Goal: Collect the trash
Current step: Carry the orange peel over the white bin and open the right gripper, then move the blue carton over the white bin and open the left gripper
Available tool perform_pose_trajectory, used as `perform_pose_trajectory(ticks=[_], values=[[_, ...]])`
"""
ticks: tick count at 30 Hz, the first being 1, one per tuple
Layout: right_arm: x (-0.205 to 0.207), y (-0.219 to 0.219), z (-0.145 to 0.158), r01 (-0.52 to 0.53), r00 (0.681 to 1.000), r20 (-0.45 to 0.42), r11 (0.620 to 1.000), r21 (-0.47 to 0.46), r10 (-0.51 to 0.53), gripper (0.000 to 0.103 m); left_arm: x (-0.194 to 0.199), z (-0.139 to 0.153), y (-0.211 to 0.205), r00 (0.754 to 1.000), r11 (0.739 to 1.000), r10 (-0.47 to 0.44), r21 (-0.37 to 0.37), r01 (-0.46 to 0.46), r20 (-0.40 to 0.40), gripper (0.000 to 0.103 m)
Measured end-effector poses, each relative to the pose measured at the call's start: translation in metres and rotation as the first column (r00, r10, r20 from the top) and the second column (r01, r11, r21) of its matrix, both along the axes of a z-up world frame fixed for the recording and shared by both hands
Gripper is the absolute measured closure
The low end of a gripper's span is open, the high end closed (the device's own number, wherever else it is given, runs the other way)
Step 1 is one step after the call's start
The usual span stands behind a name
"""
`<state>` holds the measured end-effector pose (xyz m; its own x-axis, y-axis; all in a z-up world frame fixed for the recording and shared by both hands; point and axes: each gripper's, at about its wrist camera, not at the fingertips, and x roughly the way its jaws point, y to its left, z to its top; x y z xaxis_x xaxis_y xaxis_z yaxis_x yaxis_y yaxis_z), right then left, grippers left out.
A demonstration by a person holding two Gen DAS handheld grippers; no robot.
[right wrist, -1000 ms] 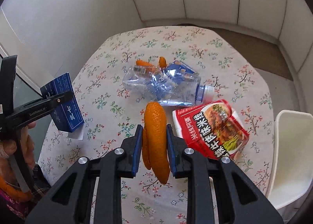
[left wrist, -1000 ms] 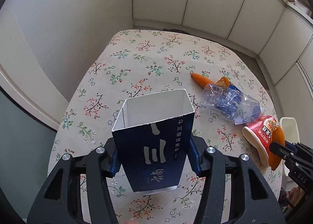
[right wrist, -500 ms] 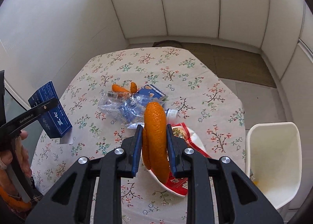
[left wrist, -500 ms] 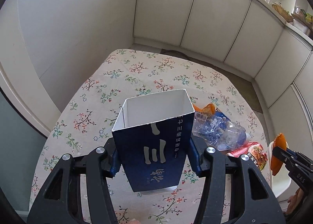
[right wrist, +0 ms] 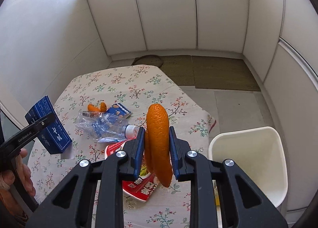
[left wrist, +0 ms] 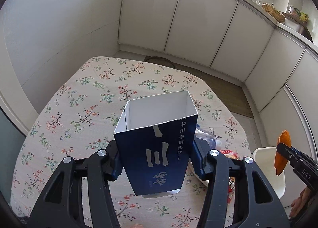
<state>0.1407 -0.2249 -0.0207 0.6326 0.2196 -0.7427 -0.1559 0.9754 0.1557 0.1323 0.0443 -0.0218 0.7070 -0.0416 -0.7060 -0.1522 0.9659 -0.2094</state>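
Gripped in the right gripper [right wrist: 155, 151] is a long curl of orange citrus peel [right wrist: 159, 144], which has been lifted clear of the floral-cloth tabletop [right wrist: 127, 86] and carried toward the white plastic bin [right wrist: 258, 148] beside it. An open-topped dark blue cardboard carton [left wrist: 157, 148] is clamped in the left gripper [left wrist: 157, 158] and has likewise been raised. Both pieces are judged ready for dropping. Left farther off on the cloth are 1 red noodle wrapper [right wrist: 139, 186], 1 crushed clear plastic bottle [right wrist: 103, 124] and 2 small peel scraps [right wrist: 95, 107].
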Motion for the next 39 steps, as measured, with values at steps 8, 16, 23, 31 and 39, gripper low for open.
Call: perform_pose_trajectory(ticks=[8, 16, 23, 31, 39], values=[[-0.003, -0.053, 0.011, 0.101, 0.995, 0.023, 0.995, 0.012, -0.101, 0.079, 0.009, 0.011, -0.056, 0.997, 0.997, -0.077, -0.011, 0.077, 0.024, 0.051], [-0.006, -0.106, 0.016, 0.220, 0.975, 0.039, 0.975, 0.002, -0.220, 0.079, 0.016, 0.016, -0.111, 0.987, 0.987, -0.157, -0.023, 0.158, 0.036, 0.051], [-0.005, -0.154, 0.006, 0.336, 0.942, 0.018, 0.942, -0.023, -0.335, 0.079, 0.021, 0.014, -0.154, 0.973, 0.973, -0.230, -0.025, 0.231, 0.028, 0.051], [-0.017, -0.198, 0.003, 0.452, 0.892, 0.009, 0.892, -0.014, -0.452, 0.055, 0.026, 0.010, -0.207, 0.947, 0.947, -0.321, -0.027, 0.321, 0.021, 0.051], [-0.033, -0.226, 0.010, 0.527, 0.849, 0.025, 0.850, 0.007, -0.527, 0.034, 0.029, 0.011, -0.259, 0.916, 0.915, -0.400, -0.035, 0.401, 0.022, 0.051]])
